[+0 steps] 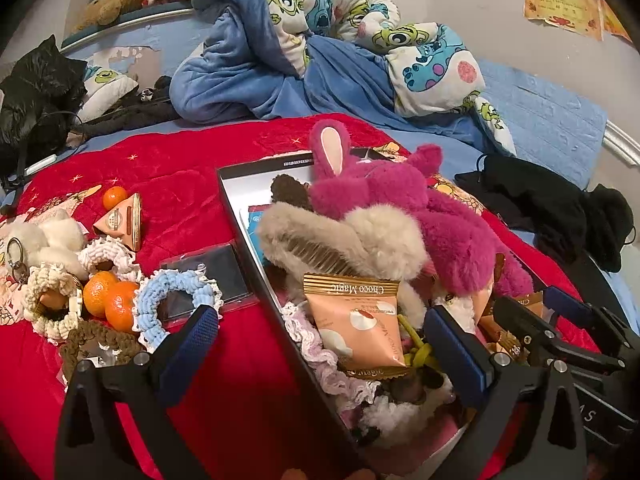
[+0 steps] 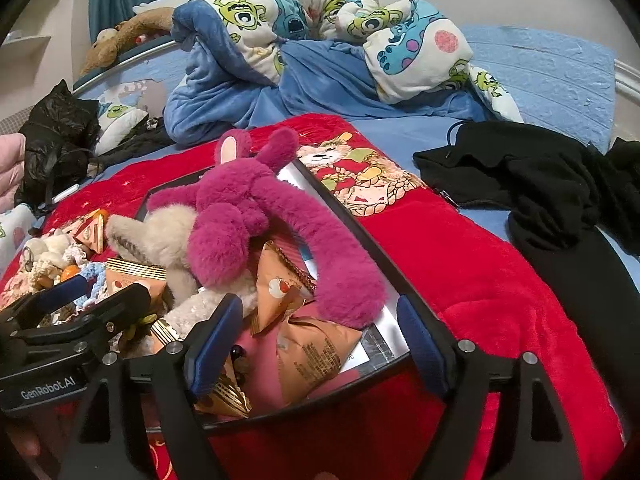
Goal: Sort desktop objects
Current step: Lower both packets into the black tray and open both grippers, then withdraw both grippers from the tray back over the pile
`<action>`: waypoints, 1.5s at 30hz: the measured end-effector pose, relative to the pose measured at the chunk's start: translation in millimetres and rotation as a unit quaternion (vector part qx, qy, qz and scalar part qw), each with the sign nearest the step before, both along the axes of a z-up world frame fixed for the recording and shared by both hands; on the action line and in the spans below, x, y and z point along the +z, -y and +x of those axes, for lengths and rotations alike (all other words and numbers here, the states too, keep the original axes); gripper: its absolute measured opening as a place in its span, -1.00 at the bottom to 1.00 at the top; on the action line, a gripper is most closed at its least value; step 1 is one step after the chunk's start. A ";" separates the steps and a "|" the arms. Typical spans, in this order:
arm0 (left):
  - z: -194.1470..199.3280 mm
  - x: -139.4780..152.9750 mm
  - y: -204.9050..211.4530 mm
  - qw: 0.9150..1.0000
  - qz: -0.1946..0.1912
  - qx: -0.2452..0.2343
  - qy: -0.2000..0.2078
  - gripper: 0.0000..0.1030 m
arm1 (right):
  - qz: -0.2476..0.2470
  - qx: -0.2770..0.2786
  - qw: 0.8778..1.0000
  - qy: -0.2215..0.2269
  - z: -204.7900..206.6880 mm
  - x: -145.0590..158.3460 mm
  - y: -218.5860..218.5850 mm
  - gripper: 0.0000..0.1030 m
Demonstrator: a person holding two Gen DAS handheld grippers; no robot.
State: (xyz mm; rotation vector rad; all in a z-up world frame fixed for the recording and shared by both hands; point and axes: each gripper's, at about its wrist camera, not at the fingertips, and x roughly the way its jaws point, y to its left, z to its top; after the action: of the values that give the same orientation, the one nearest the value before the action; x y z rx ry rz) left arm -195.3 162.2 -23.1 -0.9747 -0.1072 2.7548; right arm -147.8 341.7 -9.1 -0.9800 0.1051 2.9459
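Both grippers empty over the box (image 1: 256, 248): left gripper (image 1: 320, 344) fully spread, right gripper (image 2: 316, 344) wide. Between picks; loose tangerines (image 1: 108, 300) lie left of the left gripper, likely next.

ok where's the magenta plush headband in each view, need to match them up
Left wrist view: magenta plush headband sits right of centre, at the far end of the black-rimmed box.
Right wrist view: it arches across the centre, over the snack packets.
Shared landmark: the blue monster-print blanket behind.
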 end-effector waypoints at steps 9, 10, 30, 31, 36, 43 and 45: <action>4.4 3.3 0.8 1.000 -0.004 0.004 -0.006 1.00 | 0.013 -0.012 1.000 -0.001 2.1 2.5 -1.1 0.73; 4.9 3.7 1.7 1.000 -0.003 0.005 -0.006 1.00 | 0.013 -0.013 1.000 -0.002 2.3 2.7 -1.1 0.76; 29.5 27.6 56.4 0.998 0.016 0.060 -0.025 1.00 | 0.020 -0.021 0.998 -0.048 15.5 33.2 29.8 1.00; 30.6 29.1 62.6 0.998 0.016 0.064 -0.025 1.00 | 0.022 -0.016 0.998 -0.050 16.3 34.7 35.3 1.00; 38.0 38.0 93.6 0.996 0.014 0.085 -0.032 1.00 | 0.017 0.008 0.998 -0.055 16.5 39.1 60.5 1.00; 49.7 43.3 142.1 0.992 -0.024 0.117 -0.038 1.00 | 0.003 0.046 0.997 -0.058 15.3 43.7 104.4 1.00; 54.6 43.7 157.2 0.991 -0.026 0.126 -0.038 1.00 | 0.001 0.055 0.997 -0.057 14.8 44.2 118.5 1.00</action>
State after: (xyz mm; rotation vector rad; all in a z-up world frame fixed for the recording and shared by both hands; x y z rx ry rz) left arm -140.8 5.0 20.5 -0.9251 -0.1576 3.0344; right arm -133.0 223.2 35.1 -0.8420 0.0538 3.1018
